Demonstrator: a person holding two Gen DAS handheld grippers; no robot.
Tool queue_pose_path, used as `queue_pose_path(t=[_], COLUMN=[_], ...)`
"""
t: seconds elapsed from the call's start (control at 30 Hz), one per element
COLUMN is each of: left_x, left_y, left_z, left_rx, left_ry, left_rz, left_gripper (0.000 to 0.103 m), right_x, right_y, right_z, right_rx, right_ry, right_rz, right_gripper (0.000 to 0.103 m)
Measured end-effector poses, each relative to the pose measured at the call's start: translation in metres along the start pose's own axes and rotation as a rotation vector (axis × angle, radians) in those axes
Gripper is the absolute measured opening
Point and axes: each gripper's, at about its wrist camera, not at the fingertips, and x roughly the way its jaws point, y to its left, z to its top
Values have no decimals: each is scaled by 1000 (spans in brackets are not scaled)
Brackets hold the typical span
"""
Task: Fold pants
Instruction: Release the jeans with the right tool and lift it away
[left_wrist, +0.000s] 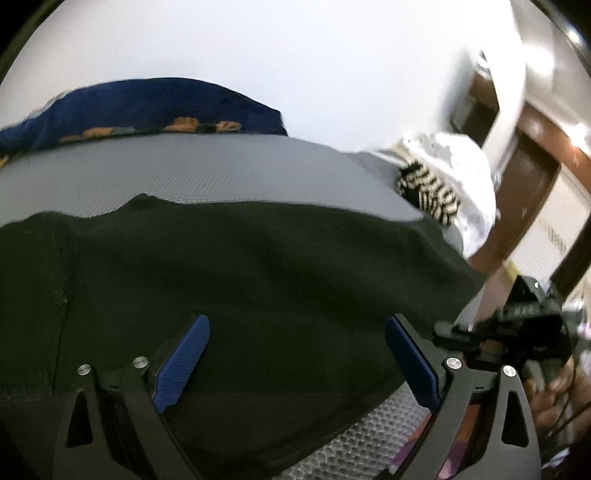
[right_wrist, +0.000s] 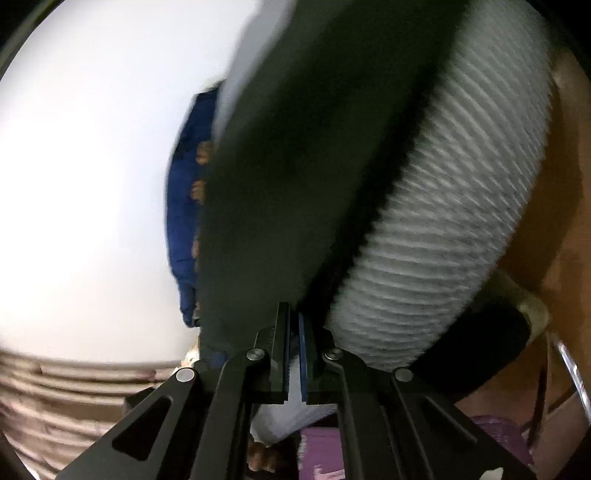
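While the black pants (left_wrist: 236, 273) lie spread across the middle of the left wrist view, I list what sits around them.

Surface: grey textured mat (left_wrist: 207, 177), showing above the pants and again at the lower centre of that frame.

Left tool (left_wrist: 295, 332): low in the frame, blue pads (left_wrist: 183, 363) spread wide apart over the cloth, nothing between them.

Right tool (right_wrist: 294, 325): bottom centre of the right wrist view, jaws pressed together at the edge of the pants (right_wrist: 295, 166); I cannot tell whether cloth is caught between the pads. The same tool shows at the right edge of the left view.

Other items: blue patterned fabric (left_wrist: 147, 110), upper left; black-and-white striped cloth (left_wrist: 428, 188) with white fabric (left_wrist: 469, 177), upper right.
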Motion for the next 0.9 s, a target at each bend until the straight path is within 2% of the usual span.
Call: queue_pose_path(t=[0.07,0.1,0.13,0.2,0.23,0.3,0.37,0.4,0.5,0.53,0.63,0.73,0.8,0.87,0.9], left_x=[8,10,12,8,6,4,9,13,28,35,41,41,42,42,42], left_y=[-3,-3,-3,-4,-4,-7,-12,-14,-16,-16,-11,-11,-12,-13,-14], left_z=[-4,-5,-4,-1,2,9,15,17,20,19,16,14,13,11,11], left_rx=[24,25,20,7,4,10,26,33,41,41,15,9,17,28,29], left_ry=[30,42,52,38,27,4,0,3,24,44,68,61,61,63,63], left_rz=[9,9,5,-10,-17,-25,-30,-27,-18,-12,-15,-21,-12,-3,-2], left_gripper=[96,96,96,96,96,96,96,96,96,96,96,96,96,96,96], right_x=[0,-2,-4,-18,-24,-47,-62,-71,-78,-73,-44,2,30,53,66], right_y=[-6,-4,0,17,25,57,87,107,136,141,158,175,183,183,181], right_z=[3,4,4,2,3,11,26,40,77,88,119,146,157,157,155], right_rx=[39,31,18,-73,-119,-281,-442,-578,-866,-914,-1026,-1177,-1278,-1360,-1430], right_ry=[19,35,50,124,142,155,113,69,-55,-50,62,196,318,419,485], right_rz=[35,30,20,-60,-72,-73,-103,-157,-320,-345,-327,-353,-358,-408,-456], right_gripper=[2,7,11,28,28,28,27,27,27,27,27,28,34,42,42])
